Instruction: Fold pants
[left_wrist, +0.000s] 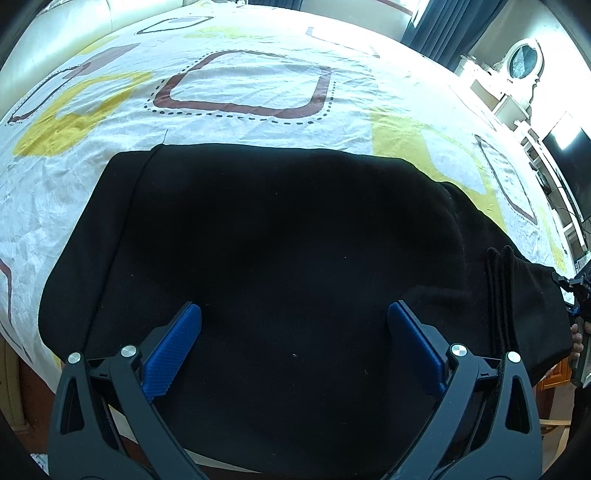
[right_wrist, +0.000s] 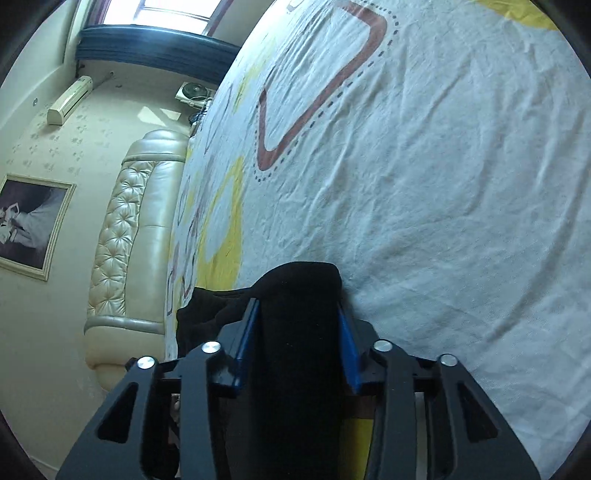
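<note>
Black pants (left_wrist: 277, 240) lie folded lengthwise on a white bed sheet (left_wrist: 251, 81) with brown and yellow shapes. My left gripper (left_wrist: 294, 314) is open, its blue pads (left_wrist: 173, 347) spread wide just above the near part of the pants, holding nothing. My right gripper (right_wrist: 297, 306) is shut on a thick bunch of the pants (right_wrist: 299, 288), at their right end; its black frame shows at the right edge of the left wrist view (left_wrist: 580, 295). The right end of the pants (left_wrist: 524, 306) is raised and bunched there.
A cream padded headboard (right_wrist: 125, 236) stands at the bed's far end. A framed picture (right_wrist: 33, 225) and an air conditioner (right_wrist: 70, 99) are on the wall. A white dresser with an oval mirror (left_wrist: 524, 62) and a dark screen (left_wrist: 569, 162) stand beside the bed.
</note>
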